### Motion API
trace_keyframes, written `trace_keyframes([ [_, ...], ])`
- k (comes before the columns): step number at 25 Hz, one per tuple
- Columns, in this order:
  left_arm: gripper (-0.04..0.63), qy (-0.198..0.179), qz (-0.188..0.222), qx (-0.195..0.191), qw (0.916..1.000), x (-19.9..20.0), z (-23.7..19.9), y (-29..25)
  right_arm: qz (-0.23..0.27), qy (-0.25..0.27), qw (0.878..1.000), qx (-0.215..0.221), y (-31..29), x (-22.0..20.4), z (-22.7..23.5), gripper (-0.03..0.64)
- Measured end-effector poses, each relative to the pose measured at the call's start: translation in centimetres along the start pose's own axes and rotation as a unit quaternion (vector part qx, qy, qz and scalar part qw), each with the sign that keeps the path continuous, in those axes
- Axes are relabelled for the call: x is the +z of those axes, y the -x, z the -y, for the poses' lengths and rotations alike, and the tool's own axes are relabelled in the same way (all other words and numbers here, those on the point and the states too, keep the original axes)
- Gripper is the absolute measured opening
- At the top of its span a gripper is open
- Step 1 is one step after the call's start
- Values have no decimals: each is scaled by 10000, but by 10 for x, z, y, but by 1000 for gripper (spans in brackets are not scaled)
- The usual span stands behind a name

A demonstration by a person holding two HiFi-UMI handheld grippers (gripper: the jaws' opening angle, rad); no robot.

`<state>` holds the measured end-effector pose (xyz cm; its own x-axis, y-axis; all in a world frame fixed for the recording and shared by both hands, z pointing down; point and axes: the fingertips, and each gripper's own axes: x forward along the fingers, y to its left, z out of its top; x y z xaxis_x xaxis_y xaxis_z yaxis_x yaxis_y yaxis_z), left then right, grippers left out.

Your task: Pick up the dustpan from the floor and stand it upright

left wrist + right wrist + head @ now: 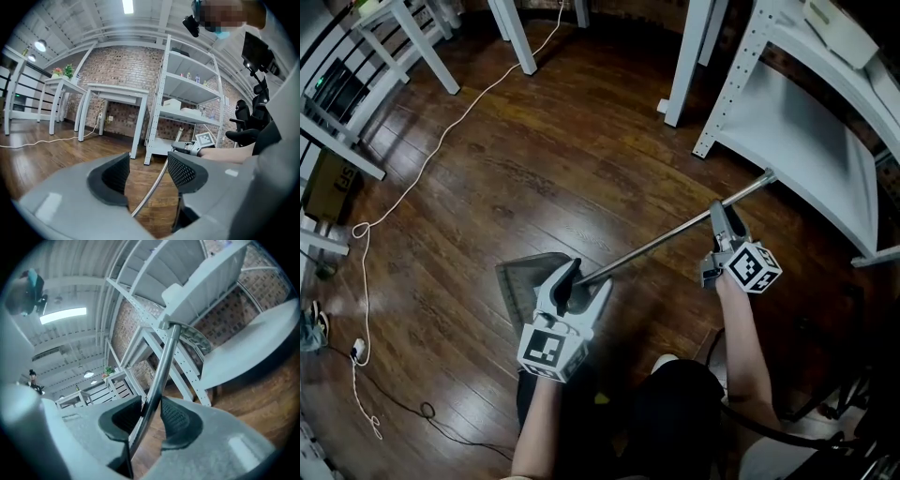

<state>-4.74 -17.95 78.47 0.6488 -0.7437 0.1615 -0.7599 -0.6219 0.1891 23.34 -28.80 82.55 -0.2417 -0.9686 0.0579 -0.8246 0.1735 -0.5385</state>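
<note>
The dustpan's dark pan (517, 277) is low near the wooden floor, and its long metal handle (666, 240) slants up to the right. My right gripper (724, 214) is shut on the handle's upper part; in the right gripper view the handle (161, 362) is pinched between both pads of the right gripper (151, 416). My left gripper (589, 277) is open at the handle's lower end, by the pan. In the left gripper view the handle (157, 185) runs through the gap of the left gripper (147, 176), and the pads do not press it.
A white metal shelf unit (797, 141) stands close on the right, just past the handle's tip. White table legs (514, 37) are at the back. A white cable (441, 141) snakes over the floor at left. A black chair base (825, 412) is at lower right.
</note>
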Motion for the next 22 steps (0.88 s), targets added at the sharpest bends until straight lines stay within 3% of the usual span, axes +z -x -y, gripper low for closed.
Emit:
trace_keyframes([
  [6, 268, 35, 113, -34, 9999, 12, 0, 13, 421, 958, 9945, -60, 18, 66, -47, 112],
  [11, 268, 73, 237, -4, 9997, 25, -5, 20, 722, 1911, 9789, -62, 28, 115, -87, 112],
  [17, 268, 91, 304, -21, 9995, 25, -4, 29, 868, 3169, 9444, 101, 25, 149, -142, 112],
  [22, 268, 58, 373, 60, 9993, 29, -8, 40, 719, 4131, 9065, 490, 11, 135, -197, 112],
])
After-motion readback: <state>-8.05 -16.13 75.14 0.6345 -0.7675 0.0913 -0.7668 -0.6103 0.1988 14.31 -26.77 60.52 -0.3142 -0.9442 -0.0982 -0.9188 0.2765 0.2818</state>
